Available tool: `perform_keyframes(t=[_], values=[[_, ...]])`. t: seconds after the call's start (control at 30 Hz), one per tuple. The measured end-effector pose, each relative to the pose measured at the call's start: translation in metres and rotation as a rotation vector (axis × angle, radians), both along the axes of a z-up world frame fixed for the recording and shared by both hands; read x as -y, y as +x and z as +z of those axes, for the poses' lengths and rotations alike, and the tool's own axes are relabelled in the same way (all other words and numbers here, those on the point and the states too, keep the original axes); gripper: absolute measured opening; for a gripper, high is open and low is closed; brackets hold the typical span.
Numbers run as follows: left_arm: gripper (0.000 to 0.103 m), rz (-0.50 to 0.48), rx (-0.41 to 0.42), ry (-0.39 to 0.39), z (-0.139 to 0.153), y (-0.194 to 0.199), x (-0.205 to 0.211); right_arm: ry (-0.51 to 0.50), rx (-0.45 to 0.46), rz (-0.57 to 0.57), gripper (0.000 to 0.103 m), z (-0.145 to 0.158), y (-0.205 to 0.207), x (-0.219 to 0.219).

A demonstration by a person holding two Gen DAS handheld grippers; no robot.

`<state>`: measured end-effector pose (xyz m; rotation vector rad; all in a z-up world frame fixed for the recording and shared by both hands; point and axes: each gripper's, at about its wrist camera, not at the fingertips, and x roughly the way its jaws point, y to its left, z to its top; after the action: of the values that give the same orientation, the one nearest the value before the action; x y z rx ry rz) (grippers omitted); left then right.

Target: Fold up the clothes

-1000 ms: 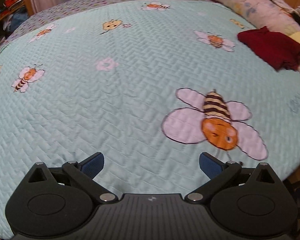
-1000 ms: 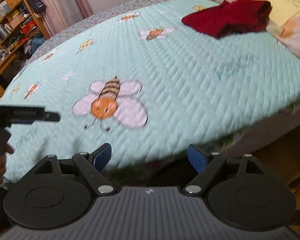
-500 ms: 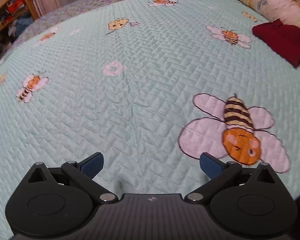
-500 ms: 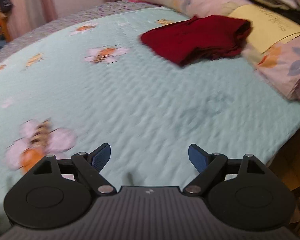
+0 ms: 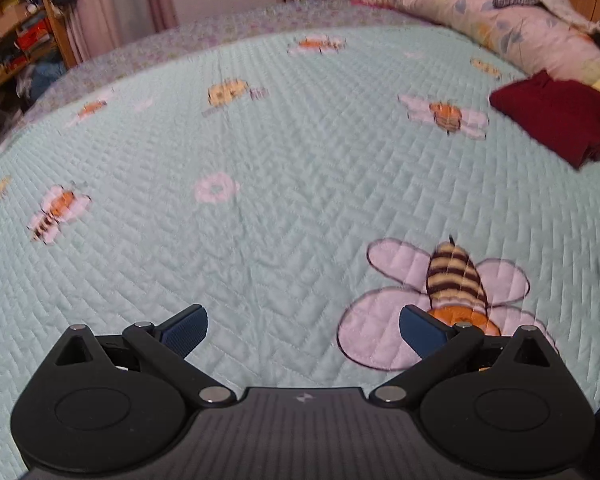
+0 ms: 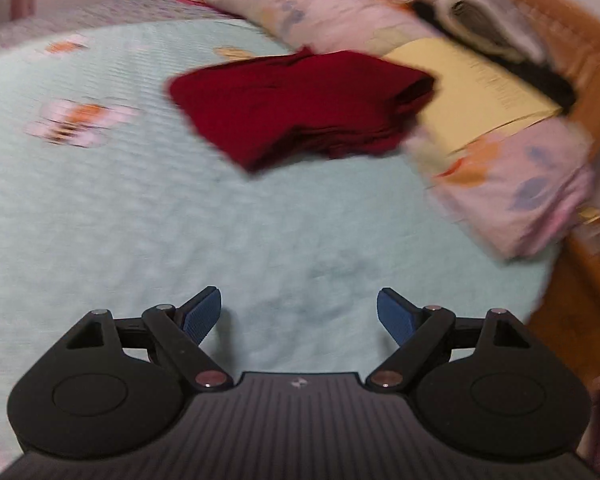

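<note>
Mint-green quilted bedding [image 5: 260, 200] printed with bees fills the left wrist view; the left gripper [image 5: 303, 326] hovers over it at the bottom of the frame, fingers spread and holding nothing, while a dark red garment [image 5: 556, 120] lies folded at the right edge near the pillows [image 5: 500, 20]. From the right wrist, blurred, the right gripper [image 6: 299, 314] is likewise spread and empty, the garment [image 6: 300, 100] in the upper centre, seemingly a layered stack, touching a yellow sheet [image 6: 472, 88]; that fits a finished fold or one awaiting another crease.
</note>
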<state>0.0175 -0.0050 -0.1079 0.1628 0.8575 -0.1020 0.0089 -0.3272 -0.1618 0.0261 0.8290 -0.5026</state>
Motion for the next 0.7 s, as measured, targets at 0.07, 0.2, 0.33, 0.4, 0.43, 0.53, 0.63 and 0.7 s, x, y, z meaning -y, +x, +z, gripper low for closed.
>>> perform_keyframes(t=[0.07, 0.2, 0.33, 0.4, 0.43, 0.53, 0.63, 0.7], values=[[0.102, 0.038, 0.104, 0.008, 0.017, -0.010, -0.005, 0.085, 0.036, 0.043, 0.086, 0.006, -0.007, -0.012], [0.102, 0.126, 0.380, 0.059, 0.060, -0.040, -0.012, 0.206, 0.094, 0.064, 0.086, 0.014, -0.030, -0.040], [0.103, 0.189, 0.585, 0.128, 0.094, -0.067, -0.016, 0.263, 0.158, 0.129, 0.089, 0.020, -0.060, -0.073], [0.103, 0.203, 0.546, 0.138, 0.097, -0.066, -0.021, 0.256, 0.127, 0.156, 0.091, 0.023, -0.062, -0.093], [0.103, 0.211, 0.526, 0.143, 0.099, -0.065, -0.024, 0.256, 0.109, 0.172, 0.091, 0.024, -0.063, -0.103], [0.102, 0.232, 0.467, 0.157, 0.104, -0.064, -0.032, 0.261, 0.070, 0.225, 0.091, 0.029, -0.068, -0.130], [0.102, 0.242, 0.429, 0.202, 0.102, -0.064, -0.042, 0.319, 0.051, 0.278, 0.091, 0.032, -0.078, -0.151], [0.102, 0.235, 0.391, 0.196, 0.103, -0.069, -0.051, 0.349, 0.042, 0.305, 0.091, 0.033, -0.085, -0.163]])
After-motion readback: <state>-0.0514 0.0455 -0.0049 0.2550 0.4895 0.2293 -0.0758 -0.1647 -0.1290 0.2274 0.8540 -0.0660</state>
